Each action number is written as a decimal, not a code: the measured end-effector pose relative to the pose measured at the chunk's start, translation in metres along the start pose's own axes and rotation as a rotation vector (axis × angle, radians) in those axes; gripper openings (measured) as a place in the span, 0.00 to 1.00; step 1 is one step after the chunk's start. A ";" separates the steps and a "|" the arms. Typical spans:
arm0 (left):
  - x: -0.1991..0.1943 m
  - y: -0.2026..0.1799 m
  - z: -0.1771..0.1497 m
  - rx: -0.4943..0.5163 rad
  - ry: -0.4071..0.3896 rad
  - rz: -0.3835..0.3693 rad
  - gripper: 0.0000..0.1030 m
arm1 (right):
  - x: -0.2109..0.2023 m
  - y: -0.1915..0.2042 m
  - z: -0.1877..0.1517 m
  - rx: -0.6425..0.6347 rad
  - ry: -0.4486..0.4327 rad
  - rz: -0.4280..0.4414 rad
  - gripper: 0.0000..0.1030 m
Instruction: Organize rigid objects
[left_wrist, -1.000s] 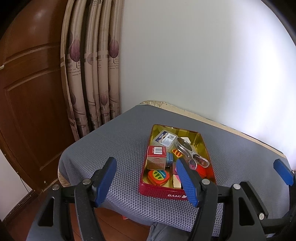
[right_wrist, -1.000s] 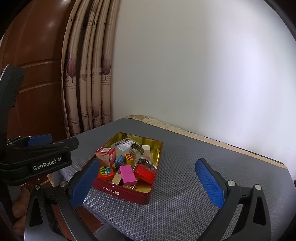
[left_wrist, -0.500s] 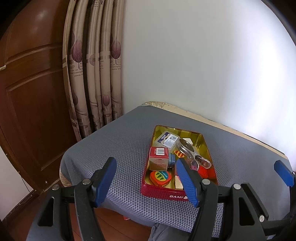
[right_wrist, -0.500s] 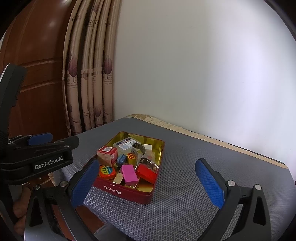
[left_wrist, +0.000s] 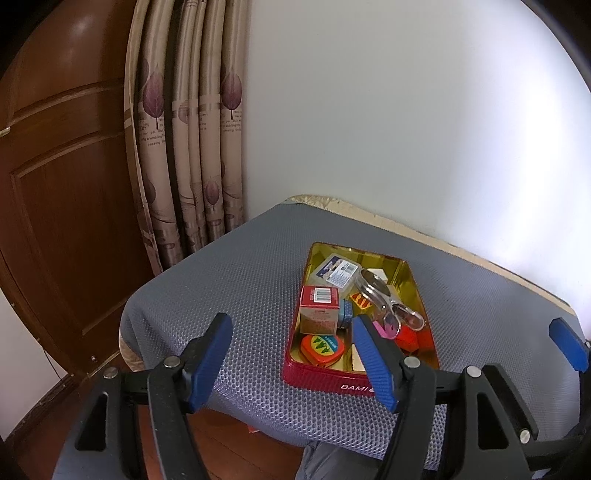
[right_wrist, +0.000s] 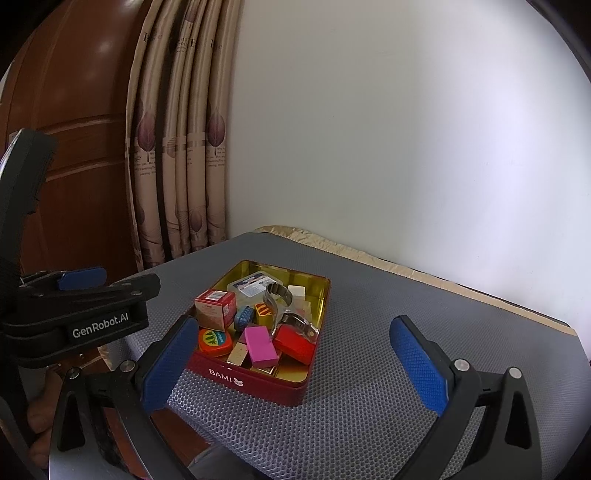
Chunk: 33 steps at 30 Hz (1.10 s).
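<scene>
The red tin (left_wrist: 334, 382) looks a little farther off than it did a moment ago in both views, so both grippers are pulling back from it. The left gripper (left_wrist: 295, 360) is wide open and holds nothing. The right gripper (right_wrist: 295, 363) is wide open too, with nothing between its blue pads (right_wrist: 417, 363).

All the small hard things sit inside the tin. There is a red and white box (right_wrist: 215, 308), a round orange tape measure (right_wrist: 214, 341), a pink block (right_wrist: 260, 347), a red block (right_wrist: 295, 343), a clear case with a label (right_wrist: 249, 288) and a shiny metal clip (right_wrist: 284, 302). Nothing lies on the mat beside the tin. So I think the tidying is almost done, or done, and the grippers are just moving away. I cannot tell if the tin has a lid that goes on next.

The tin sits on a gray bumpy mat (left_wrist: 229, 280) that covers the desk. The tin is near the front edge of the mat. Behind the tin is a plain white wall (right_wrist: 406, 147). To the left of the tin hang tan curtains with purple leaves (left_wrist: 184, 147), and past them is a brown wooden door (left_wrist: 62, 184). Below the mat's front edge is a wooden floor.
</scene>
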<state>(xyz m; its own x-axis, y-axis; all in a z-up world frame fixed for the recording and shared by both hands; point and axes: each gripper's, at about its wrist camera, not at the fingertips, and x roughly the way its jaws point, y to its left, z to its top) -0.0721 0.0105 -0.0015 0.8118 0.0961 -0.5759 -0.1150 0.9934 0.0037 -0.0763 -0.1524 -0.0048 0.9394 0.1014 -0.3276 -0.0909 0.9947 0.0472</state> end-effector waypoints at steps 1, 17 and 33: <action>0.001 0.000 0.000 0.000 0.002 0.001 0.69 | 0.000 0.000 0.000 0.000 -0.001 0.001 1.00; 0.004 -0.001 -0.002 0.008 0.018 0.016 0.80 | 0.000 0.001 -0.001 -0.007 0.011 -0.001 1.00; 0.005 -0.002 -0.002 0.014 0.019 0.007 0.82 | 0.000 0.004 -0.003 -0.005 0.018 0.003 1.00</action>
<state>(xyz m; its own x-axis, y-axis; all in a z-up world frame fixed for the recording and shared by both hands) -0.0690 0.0087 -0.0055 0.7998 0.1021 -0.5915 -0.1124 0.9935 0.0194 -0.0777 -0.1482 -0.0071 0.9331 0.1045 -0.3440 -0.0954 0.9945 0.0432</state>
